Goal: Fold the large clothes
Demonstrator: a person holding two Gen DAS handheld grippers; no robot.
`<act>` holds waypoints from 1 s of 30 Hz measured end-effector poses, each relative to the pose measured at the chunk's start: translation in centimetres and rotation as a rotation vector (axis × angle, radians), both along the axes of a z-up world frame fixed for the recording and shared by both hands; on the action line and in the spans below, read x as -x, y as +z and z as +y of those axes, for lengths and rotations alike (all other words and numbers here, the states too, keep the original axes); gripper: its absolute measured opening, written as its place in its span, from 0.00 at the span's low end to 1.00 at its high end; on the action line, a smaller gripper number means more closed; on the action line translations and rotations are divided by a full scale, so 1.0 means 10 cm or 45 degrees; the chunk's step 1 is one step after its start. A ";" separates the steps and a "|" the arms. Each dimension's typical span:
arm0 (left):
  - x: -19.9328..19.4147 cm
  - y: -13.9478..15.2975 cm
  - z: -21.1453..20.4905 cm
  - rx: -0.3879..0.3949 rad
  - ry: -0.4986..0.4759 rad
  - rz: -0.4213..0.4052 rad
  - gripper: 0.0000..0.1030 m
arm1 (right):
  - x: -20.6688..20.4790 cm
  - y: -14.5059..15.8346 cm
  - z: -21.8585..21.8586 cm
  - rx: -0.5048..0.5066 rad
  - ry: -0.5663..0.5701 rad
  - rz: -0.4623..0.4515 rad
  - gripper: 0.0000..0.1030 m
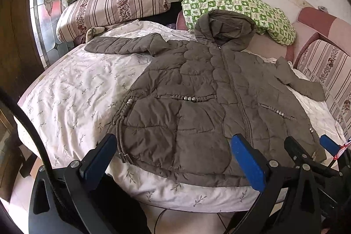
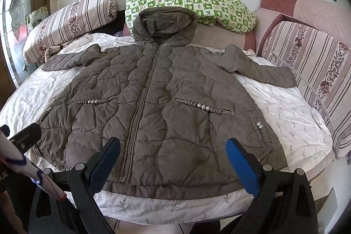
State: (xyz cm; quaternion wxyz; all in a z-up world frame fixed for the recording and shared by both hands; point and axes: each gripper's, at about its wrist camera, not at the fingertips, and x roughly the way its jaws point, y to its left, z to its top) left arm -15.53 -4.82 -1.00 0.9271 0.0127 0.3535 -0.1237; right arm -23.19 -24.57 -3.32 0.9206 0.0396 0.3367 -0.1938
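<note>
A large brown quilted hooded jacket [image 1: 208, 98] lies flat, front up and zipped, on the bed; it also fills the right wrist view [image 2: 162, 106]. Its hood [image 2: 164, 25] points to the far pillows. Both sleeves are spread outward, the left sleeve [image 1: 125, 45] and the right sleeve [image 2: 256, 67]. My left gripper [image 1: 173, 150] is open and empty, hovering over the jacket's lower left hem. My right gripper [image 2: 173, 152] is open and empty, over the hem near the zipper's bottom; its fingers show at the right of the left wrist view [image 1: 307, 146].
The bed has a white sheet with a leaf print [image 1: 72, 89]. A striped floral pillow [image 1: 109, 6] and a green checked pillow [image 1: 237, 8] lie at the head. A striped cushion [image 2: 311, 71] lines the right side. A stained-glass door [image 1: 46, 3] stands at the left.
</note>
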 end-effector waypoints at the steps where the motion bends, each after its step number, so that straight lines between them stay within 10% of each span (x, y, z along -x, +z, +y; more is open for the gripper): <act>1: 0.00 0.00 0.00 0.002 -0.001 0.000 1.00 | 0.01 0.00 0.00 -0.004 0.001 -0.003 0.96; 19: 0.01 0.08 -0.03 -0.004 -0.005 -0.018 1.00 | 0.04 0.12 -0.14 -0.060 0.024 0.004 0.96; 30: -1.06 0.77 -0.46 0.016 0.002 -0.173 1.00 | -0.06 0.68 -1.79 -0.400 -0.186 -0.121 0.96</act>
